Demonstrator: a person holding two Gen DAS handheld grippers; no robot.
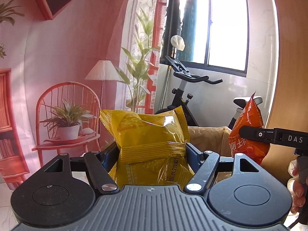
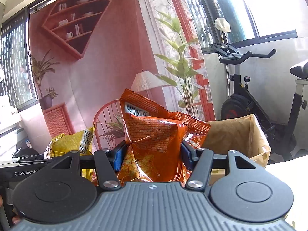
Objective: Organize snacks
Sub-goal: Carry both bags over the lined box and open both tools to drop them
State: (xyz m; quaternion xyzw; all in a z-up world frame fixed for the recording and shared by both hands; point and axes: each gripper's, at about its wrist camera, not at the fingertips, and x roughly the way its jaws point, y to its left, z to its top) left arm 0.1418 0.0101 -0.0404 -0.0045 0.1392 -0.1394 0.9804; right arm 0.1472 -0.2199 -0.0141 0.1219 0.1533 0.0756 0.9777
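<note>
I'm squeezing a yellow snack bag (image 1: 146,134) in my left gripper (image 1: 152,154) and an orange snack bag (image 2: 152,134) in my right gripper (image 2: 152,154), near a brown paper bag (image 2: 240,134).

The setting was a room in a home, partly dressed as a staged set. A printed backdrop (image 2: 107,61) depicting a pink living room with shelves, a lamp and a wicker chair hung across the wall. Beside it stood an exercise bike (image 1: 184,96) under a dark-framed window (image 1: 217,25) with tiled walls. An open brown paper bag (image 2: 240,136) stood on a white surface.
</note>
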